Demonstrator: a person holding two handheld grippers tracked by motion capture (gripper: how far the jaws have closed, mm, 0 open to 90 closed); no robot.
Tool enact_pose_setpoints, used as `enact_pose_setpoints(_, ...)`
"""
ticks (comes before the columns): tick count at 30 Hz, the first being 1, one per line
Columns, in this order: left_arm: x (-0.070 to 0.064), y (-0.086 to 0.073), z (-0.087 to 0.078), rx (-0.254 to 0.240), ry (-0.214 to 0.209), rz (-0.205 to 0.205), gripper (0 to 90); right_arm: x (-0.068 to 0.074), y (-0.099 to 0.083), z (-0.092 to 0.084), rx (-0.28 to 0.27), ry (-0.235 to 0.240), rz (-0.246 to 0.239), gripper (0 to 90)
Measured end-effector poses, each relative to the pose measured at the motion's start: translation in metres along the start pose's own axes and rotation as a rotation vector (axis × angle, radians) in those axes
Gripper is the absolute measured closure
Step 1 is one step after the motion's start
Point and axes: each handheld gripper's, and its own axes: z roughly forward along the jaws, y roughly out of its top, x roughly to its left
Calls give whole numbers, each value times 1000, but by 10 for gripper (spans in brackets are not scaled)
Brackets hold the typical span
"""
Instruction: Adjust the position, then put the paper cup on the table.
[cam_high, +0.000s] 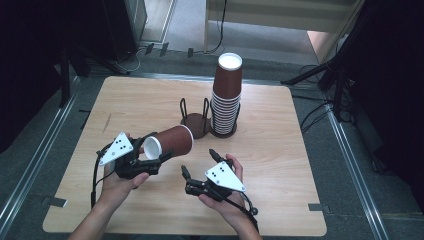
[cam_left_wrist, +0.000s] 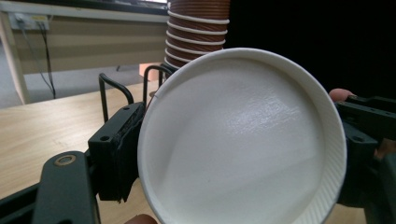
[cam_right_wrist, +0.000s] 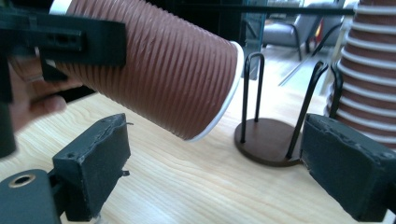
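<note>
In left fingers, empty cup; stack racked

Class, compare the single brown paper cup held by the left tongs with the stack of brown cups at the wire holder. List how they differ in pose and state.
The single cup lies tilted on its side, off the table; the stack stands upright on the holder. The single cup is gripped by the left tongs; the stack is untouched. The single cup is one; the stack nests many. Both are ribbed brown with white rims.

cup stack top cropped, right fingers half cut
</note>
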Motion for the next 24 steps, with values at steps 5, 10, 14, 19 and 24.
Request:
enact_pose_setpoints(5,0,-3,1,-35,-9,-3,213,2,2,1,38,-17,42,88)
enact_pose_setpoints(10,3,-5,2,-87,18,-10,212,3,11,-4,52,-43,156,34)
enact_pose_setpoints(14,5,-9,4,-106,37,-17,212,-2,16,-6,47,-59,276,4)
enact_pose_setpoints(19,2,-12,6,-126,40,-9,213,-4,17,-4,51,-72,381,4)
enact_pose_setpoints(24,-1,-15,10,-145,29,-9,213,4,20,2,54,-92,472,0)
